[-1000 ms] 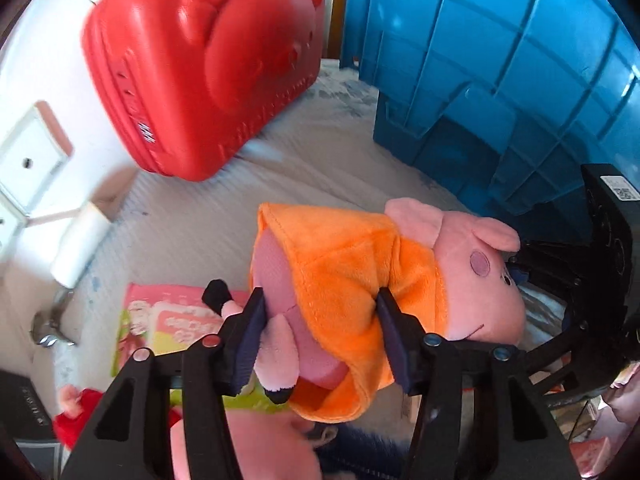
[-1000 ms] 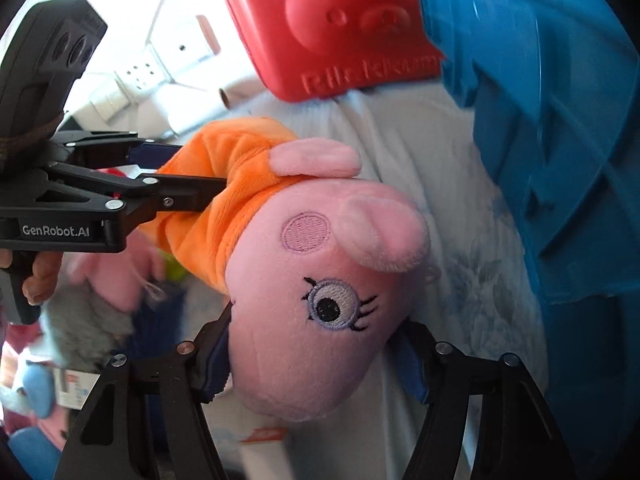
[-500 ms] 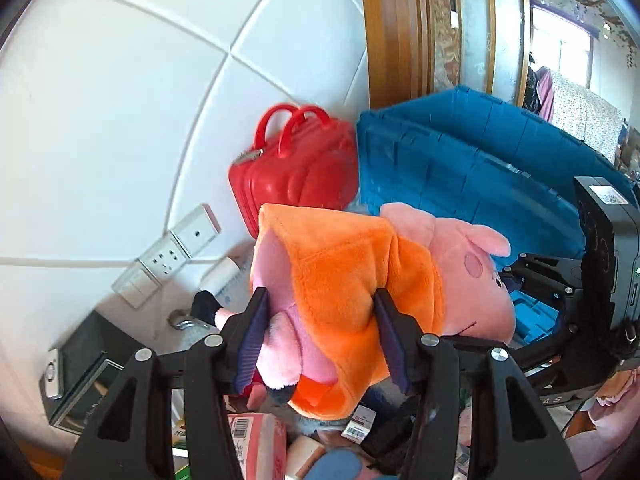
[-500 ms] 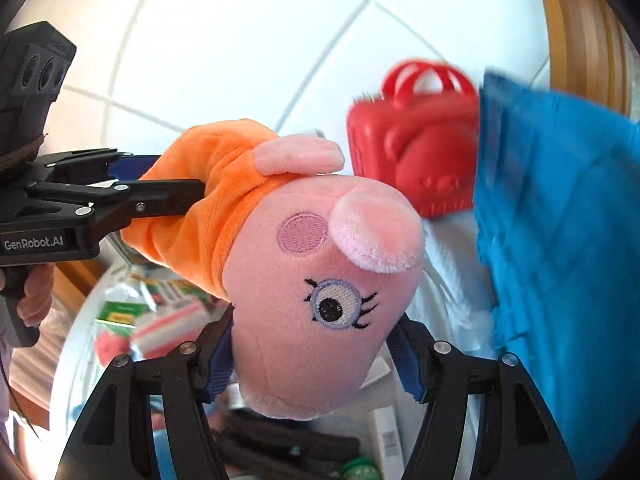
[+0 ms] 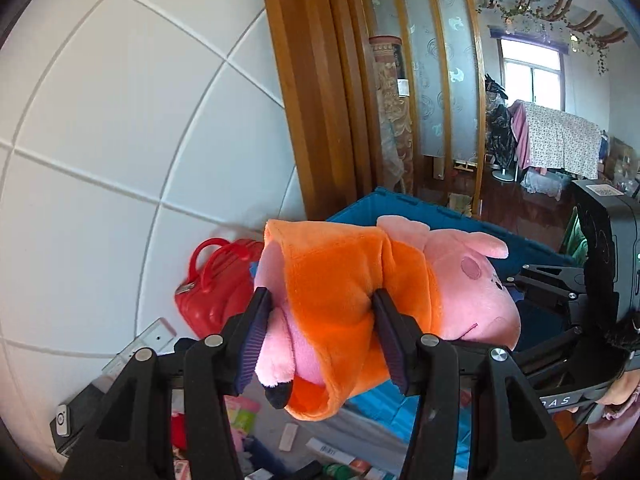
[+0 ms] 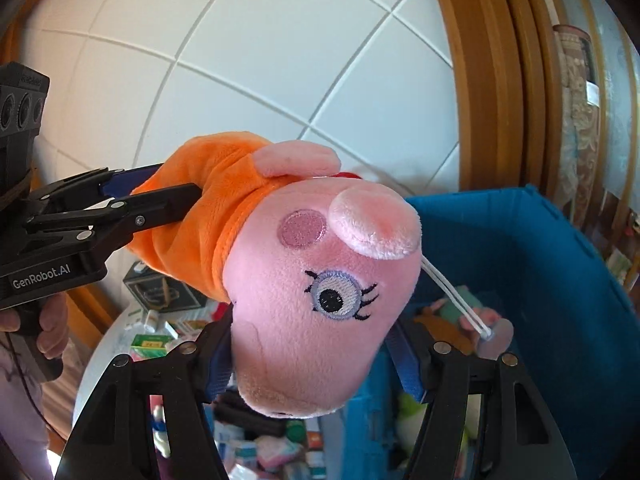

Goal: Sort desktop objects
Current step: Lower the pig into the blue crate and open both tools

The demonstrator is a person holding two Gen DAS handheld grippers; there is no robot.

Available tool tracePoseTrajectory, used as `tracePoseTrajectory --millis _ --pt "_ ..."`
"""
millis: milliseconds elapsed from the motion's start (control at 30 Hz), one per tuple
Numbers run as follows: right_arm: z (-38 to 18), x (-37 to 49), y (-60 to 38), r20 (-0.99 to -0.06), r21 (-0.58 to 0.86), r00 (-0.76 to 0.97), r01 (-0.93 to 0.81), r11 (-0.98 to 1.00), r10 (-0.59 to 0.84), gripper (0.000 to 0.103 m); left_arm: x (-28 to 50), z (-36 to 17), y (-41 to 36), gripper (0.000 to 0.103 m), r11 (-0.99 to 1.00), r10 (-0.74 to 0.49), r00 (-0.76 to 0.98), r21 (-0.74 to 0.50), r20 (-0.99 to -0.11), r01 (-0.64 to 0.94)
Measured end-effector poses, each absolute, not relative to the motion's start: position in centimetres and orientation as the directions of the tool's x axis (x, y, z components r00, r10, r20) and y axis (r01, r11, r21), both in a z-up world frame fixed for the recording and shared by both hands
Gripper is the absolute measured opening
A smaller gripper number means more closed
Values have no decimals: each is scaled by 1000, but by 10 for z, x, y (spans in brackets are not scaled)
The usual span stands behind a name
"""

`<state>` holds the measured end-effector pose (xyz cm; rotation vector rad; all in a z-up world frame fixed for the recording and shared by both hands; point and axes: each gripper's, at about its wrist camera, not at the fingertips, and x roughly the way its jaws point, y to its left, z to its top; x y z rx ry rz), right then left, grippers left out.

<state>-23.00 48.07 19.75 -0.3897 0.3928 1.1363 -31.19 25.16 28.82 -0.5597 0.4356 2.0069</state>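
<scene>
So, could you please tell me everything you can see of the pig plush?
The pig plush is a soft pink toy in an orange dress, with a round cheek patch, a stitched eye with lashes, two ears and a dark-tipped foot. A white cord with a clear disc hangs from its head. It lies sideways in the air. The left gripper is shut on its dressed body, the right gripper on its head. Below and behind it is a blue bin.
</scene>
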Motion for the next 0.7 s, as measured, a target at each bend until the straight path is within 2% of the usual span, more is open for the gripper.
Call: tracePoseTrajectory --millis 67,100,133,200,333,467,567,600,700 --pt "212 -196 466 -500 -141 398 -914 381 769 66 -304 285 296 51 -447 718 -406 73 -565 -891" --pt "218 -177 459 -451 -181 434 -900 396 780 66 -303 281 320 46 -436 718 -393 69 -575 -897" --pt "223 -157 456 -459 -196 446 -894 403 768 66 -301 276 344 39 -415 719 -361 50 -594 -909" --pt "234 -113 451 -479 -207 459 -887 412 748 66 -297 262 393 39 -390 707 -314 20 -634 -921" --pt "237 -30 445 -535 -230 493 -866 443 686 64 -299 214 474 39 -393 633 -300 38 -714 -919" --pt "215 31 436 -584 -326 617 -773 544 527 59 -302 176 510 39 -431 508 -335 102 -794 -896" --pt "200 60 430 -630 -301 605 -768 565 487 60 -306 158 526 41 -464 425 -338 118 -839 -878" --pt "196 63 431 -645 -302 599 -770 562 475 61 -308 154 524 44 -479 405 -329 108 -853 -871" --pt "187 72 435 -678 -345 599 -770 536 425 76 -306 141 525 45 -512 344 -290 80 -893 -855"
